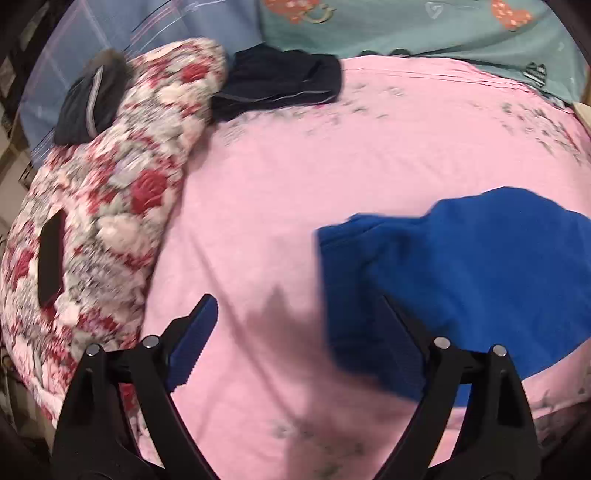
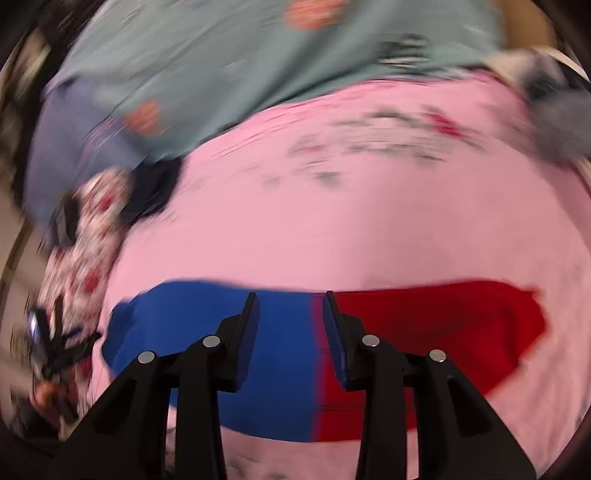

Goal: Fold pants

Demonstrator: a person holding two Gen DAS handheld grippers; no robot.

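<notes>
Folded pants, half royal blue and half red soft fabric (image 2: 314,354), lie flat on the pink floral-printed bedsheet (image 2: 332,229) near its front edge. Taking the pants as landmark: blue half is on the left, red half on the right, colour seam running down the middle, as the right wrist view shows.

Right gripper, black two-finger with blue pads (image 2: 291,306), hovers above the pants right over the seam. Its jaws stand partly apart, a narrow gap, nothing pinched between them; pads are clear of the fabric.

Left gripper, same black build with ribbed blue pads (image 1: 297,301), hangs at the pants' left edge. Jaws are wide apart and empty; one finger sits over bare pink sheet, the other over the blue cloth (image 1: 461,280). Whether that finger touches the cloth, cannot tell.

Beyond the pants, far side of the sheet: a dark navy folded garment with grey piping (image 1: 280,85). Left of the pants: a puffy quilt with red and white flower pattern (image 1: 110,206), with a dark garment bundle with a grey stripe (image 1: 86,110) on its far end and a flat black rectangular object (image 1: 51,258) on its near part. Behind everything, a teal-green printed blanket (image 1: 406,29).

Right view is heavily motion-blurred; small details unreadable.
</notes>
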